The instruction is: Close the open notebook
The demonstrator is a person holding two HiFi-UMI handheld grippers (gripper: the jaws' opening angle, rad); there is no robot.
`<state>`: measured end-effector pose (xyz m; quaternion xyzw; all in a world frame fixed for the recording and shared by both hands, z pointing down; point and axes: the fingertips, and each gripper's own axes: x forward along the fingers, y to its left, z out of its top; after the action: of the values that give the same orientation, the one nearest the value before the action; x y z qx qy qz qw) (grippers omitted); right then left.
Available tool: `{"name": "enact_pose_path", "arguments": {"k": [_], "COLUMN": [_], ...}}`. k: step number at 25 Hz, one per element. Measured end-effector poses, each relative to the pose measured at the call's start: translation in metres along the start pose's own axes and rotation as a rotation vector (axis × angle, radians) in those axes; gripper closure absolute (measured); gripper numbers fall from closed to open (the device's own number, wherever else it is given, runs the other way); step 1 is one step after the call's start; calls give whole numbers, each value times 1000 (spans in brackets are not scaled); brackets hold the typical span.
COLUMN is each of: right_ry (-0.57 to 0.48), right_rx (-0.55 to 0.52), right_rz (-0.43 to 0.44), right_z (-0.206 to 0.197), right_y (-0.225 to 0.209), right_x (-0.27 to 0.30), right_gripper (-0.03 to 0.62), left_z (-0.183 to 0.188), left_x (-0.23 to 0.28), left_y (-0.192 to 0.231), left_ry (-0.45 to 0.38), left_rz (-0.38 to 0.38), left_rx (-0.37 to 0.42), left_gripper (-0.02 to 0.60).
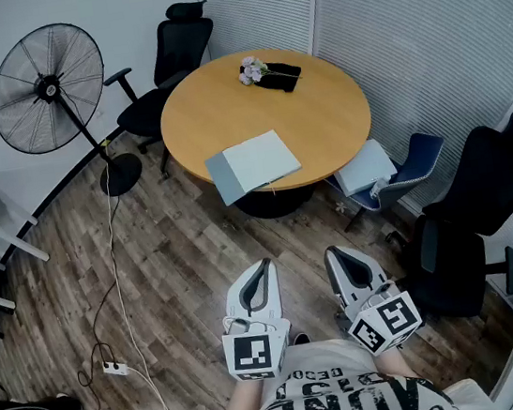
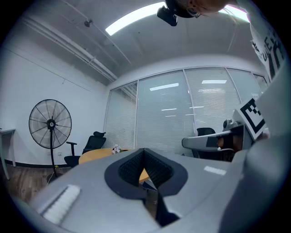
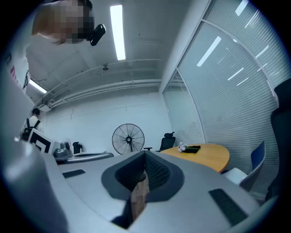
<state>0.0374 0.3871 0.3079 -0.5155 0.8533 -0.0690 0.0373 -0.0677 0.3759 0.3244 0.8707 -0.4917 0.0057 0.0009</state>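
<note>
One open notebook [image 1: 253,165] lies flat on the round wooden table [image 1: 320,119]. It sits at the table's edge closest to the person, and one corner pokes out a little over the rim. Its left part is grey-blue and its right page is pale. On the far side of the table lie a small bunch of flowers [image 1: 252,70] and a black thing [image 1: 280,76], touching each other and well apart from the notebook.

Around the table stand a black chair [image 1: 171,64] at the far left, a blue chair [image 1: 413,171] with a white thing [image 1: 365,168] on its seat, and another black chair [image 1: 484,205] at the right. A big fan [image 1: 48,88] stands on the wooden floor [image 1: 180,267] to the left.

Both grippers are held close to the person's body, side by side, well apart from the table. The left gripper [image 1: 264,265] has its fingers pressed together with nothing between them. The right gripper [image 1: 331,253] is the same, fingers together and empty.
</note>
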Motion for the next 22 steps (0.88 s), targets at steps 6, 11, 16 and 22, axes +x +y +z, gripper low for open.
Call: {"name": "enact_pose_path", "arguments": {"k": [6,11,16,22], "right_ry": [-3,-10,-10,-35], "right_rx": [-1,6,7,50], "right_rz": [13,11,6,-19], "right_z": [1,3,2,-1], "right_y": [6,3,-6,-24], "right_x": [-2,-3,-8,-18], "right_gripper": [582,582,582,582], "left_z": [-1,2,3,-7], "left_x": [-3,-2,3,8], "left_y": [-2,-1,-5,-11], "left_ry": [10,5,7,30], "left_rz": [2,15,20,19], "left_rx": [-5,-29,-21,-21], "left_gripper": [570,570,570,569]}}
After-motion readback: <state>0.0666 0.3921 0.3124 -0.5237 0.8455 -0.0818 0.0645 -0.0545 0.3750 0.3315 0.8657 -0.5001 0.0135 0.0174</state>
